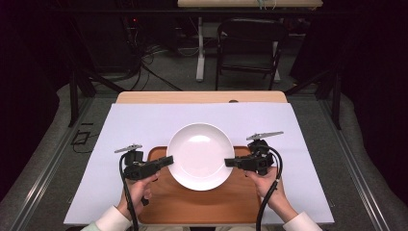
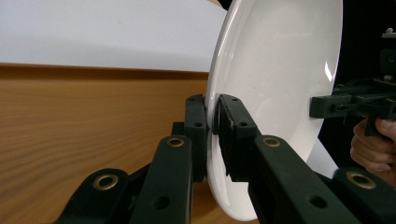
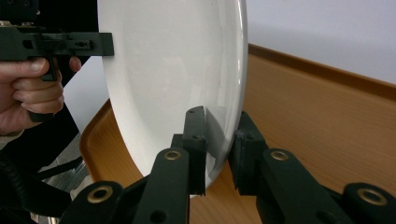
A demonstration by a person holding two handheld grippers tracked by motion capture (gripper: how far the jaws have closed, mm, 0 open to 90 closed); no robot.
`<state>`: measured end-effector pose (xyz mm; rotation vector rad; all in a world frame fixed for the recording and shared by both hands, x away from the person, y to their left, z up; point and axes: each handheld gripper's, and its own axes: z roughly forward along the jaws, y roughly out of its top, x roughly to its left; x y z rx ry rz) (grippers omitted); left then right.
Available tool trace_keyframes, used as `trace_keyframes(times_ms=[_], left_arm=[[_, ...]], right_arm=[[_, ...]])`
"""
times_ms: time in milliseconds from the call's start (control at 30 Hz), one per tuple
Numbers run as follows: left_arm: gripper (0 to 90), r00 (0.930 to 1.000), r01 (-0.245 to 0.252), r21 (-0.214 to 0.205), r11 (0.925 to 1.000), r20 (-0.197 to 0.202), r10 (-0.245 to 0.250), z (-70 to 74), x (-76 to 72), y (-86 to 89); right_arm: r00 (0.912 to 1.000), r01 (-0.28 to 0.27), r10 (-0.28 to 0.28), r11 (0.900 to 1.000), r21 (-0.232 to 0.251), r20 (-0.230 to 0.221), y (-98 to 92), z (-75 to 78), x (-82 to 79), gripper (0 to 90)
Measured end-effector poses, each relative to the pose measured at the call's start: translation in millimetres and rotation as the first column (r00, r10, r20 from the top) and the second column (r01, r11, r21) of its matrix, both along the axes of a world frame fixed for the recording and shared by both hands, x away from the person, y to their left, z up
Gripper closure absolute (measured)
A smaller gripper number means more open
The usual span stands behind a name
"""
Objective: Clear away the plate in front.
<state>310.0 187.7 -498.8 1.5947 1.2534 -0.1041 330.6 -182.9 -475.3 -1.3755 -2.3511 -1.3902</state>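
A round white plate [image 1: 199, 155] is held over a wooden tray [image 1: 202, 202] on the table. My left gripper [image 1: 168, 160] is shut on the plate's left rim, and my right gripper [image 1: 228, 162] is shut on its right rim. In the left gripper view the plate [image 2: 275, 84] stands on edge between the two black jaws of the left gripper [image 2: 215, 119], whose pads pinch the rim. In the right gripper view the rim of the plate [image 3: 173, 79] sits between the jaws of the right gripper [image 3: 219, 135], and the left gripper [image 3: 105, 45] grips the far rim.
A white sheet [image 1: 144, 120] covers the table under the tray. A hand [image 1: 137, 190] holds each gripper from the near edge. A dark folding chair [image 1: 248, 45] and a table leg [image 1: 200, 48] stand on the floor beyond the table.
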Motion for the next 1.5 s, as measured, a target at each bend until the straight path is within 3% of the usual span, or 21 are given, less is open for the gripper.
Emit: trace_keyframes(times_ms=[500, 733, 800, 967, 1067, 1500], left_arm=[[81.5, 0.9983, 0.014, 0.019, 0.9997, -0.057, -0.013, -10.4, -14.5, 4.6], [80.6, 0.995, 0.023, 0.064, 0.9977, -0.099, -0.016, -20.0, -17.0, 1.8], [80.1, 0.9941, 0.037, 0.099, 0.9944, -0.105, -0.026, -22.5, -16.6, 0.1], [79.7, 0.9901, 0.057, 0.139, 0.9887, -0.135, -0.039, -28.5, -15.0, -3.2], [79.3, 0.9905, 0.068, 0.175, 0.9822, -0.13, -0.045, -31.0, -13.5, -5.5], [74.6, 0.9884, 0.089, 0.246, 0.9651, -0.142, -0.055, -38.7, -12.0, -11.9]], right_arm=[[0.9982, -0.023, 0.023, 0.9997, -0.007, -0.055, 4.7, -10.5, -14.0, 79.1], [0.9953, -0.029, 0.025, 0.9989, -0.036, -0.094, 7.0, -19.1, -18.1, 79.1], [0.9943, -0.028, 0.023, 0.9985, -0.047, -0.104, 8.0, -21.4, -17.8, 79.0], [0.9919, -0.023, 0.013, 0.9969, -0.076, -0.126, 9.3, -28.8, -16.0, 79.1], [0.9898, -0.023, 0.009, 0.9949, -0.098, -0.142, 10.6, -33.5, -14.5, 79.0], [0.9872, -0.033, 0.007, 0.9869, -0.158, -0.159, 15.6, -43.4, -9.3, 72.9]])
